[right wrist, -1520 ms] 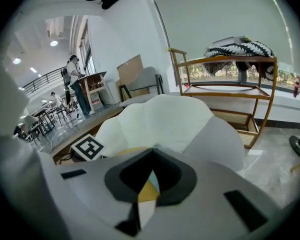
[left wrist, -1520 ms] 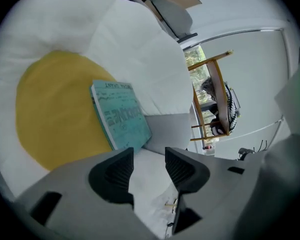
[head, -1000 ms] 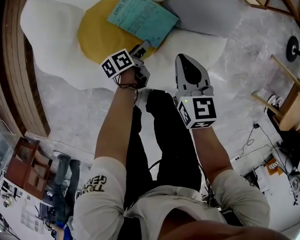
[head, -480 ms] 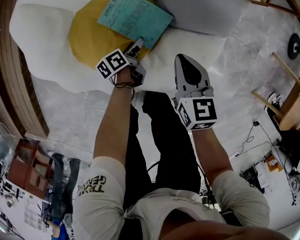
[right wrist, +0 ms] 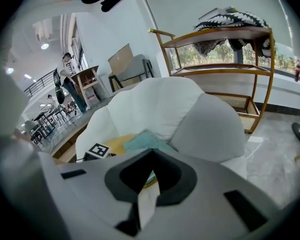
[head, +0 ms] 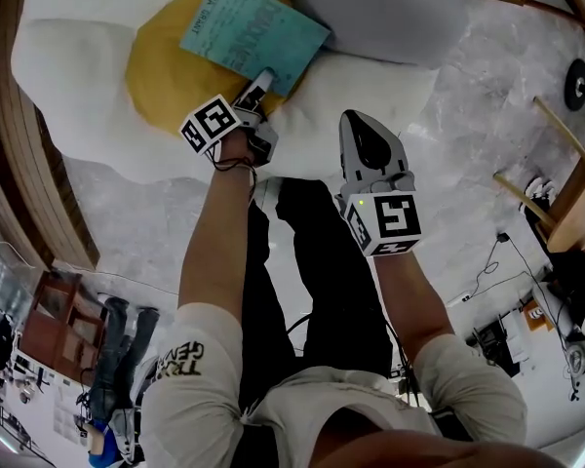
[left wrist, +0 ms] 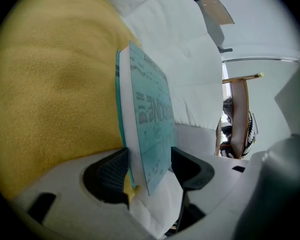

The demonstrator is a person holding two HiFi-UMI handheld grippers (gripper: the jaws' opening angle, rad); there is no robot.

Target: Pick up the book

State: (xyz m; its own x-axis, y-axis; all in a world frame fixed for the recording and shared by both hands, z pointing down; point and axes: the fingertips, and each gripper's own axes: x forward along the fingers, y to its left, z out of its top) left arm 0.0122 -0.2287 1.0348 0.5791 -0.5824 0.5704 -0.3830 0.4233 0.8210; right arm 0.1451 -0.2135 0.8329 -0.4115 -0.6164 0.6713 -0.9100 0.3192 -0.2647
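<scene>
A thin teal book (head: 253,32) lies on a yellow round cushion (head: 161,71) in the middle of a white padded seat (head: 68,57). My left gripper (head: 263,78) reaches to the book's near corner. In the left gripper view the book (left wrist: 150,119) stands edge-on between the two black pads (left wrist: 107,174) of that gripper (left wrist: 149,166). Its jaws have just been opening and stand wide on either side of the book without squeezing it. My right gripper (head: 354,117) hovers to the right above the seat's front edge, shut (right wrist: 151,151) and holding nothing.
A grey cushion (head: 390,13) leans beside the book on the right. A wooden shelf unit (right wrist: 225,59) stands behind the seat. Wooden furniture (head: 565,203) sits at the right and a curved wooden edge (head: 19,164) at the left. The person's legs (head: 312,261) are below the grippers.
The left gripper has crept forward over the book's near corner and sunk a little. The right gripper has sunk slightly and stays shut.
</scene>
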